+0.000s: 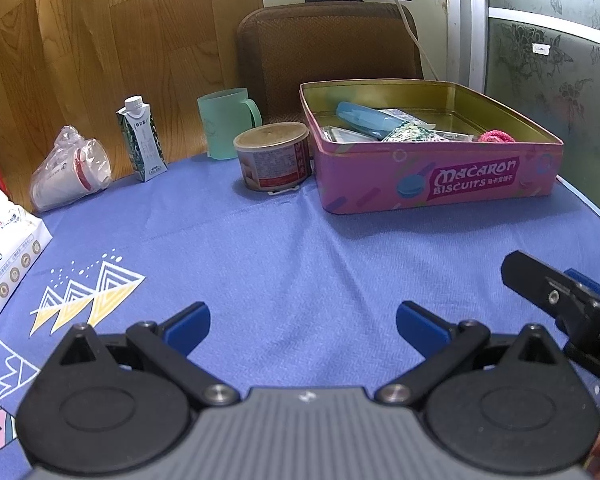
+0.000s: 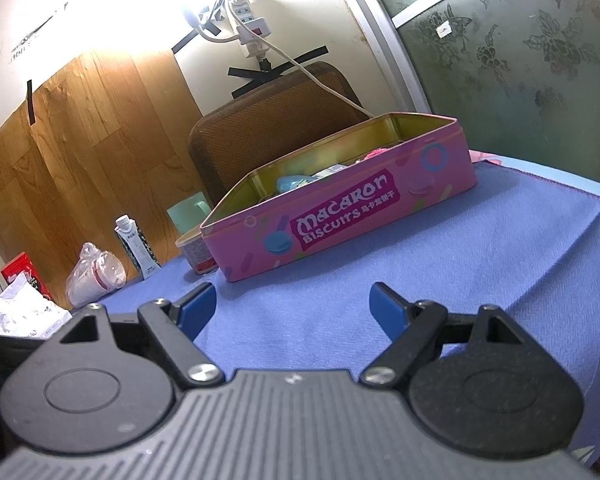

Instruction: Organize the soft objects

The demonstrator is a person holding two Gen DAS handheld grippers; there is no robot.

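The biscuit tin (image 1: pixel 432 178) was painted metal, glossy pink outside and bare gold inside. Under it the tablecloth (image 1: pixel 284 264) was matt blue woven cloth with a fine herringbone texture. The mug (image 1: pixel 224 122) looked like frosted green plastic, and the paper cups (image 1: pixel 74 174) sat in thin, crinkled clear plastic. The wall panel (image 1: pixel 100 52) showed smooth wood grain. The left gripper (image 1: pixel 302 330) had matt black plastic arms, blue pads (image 1: pixel 190 326) and a ribbed grey body.
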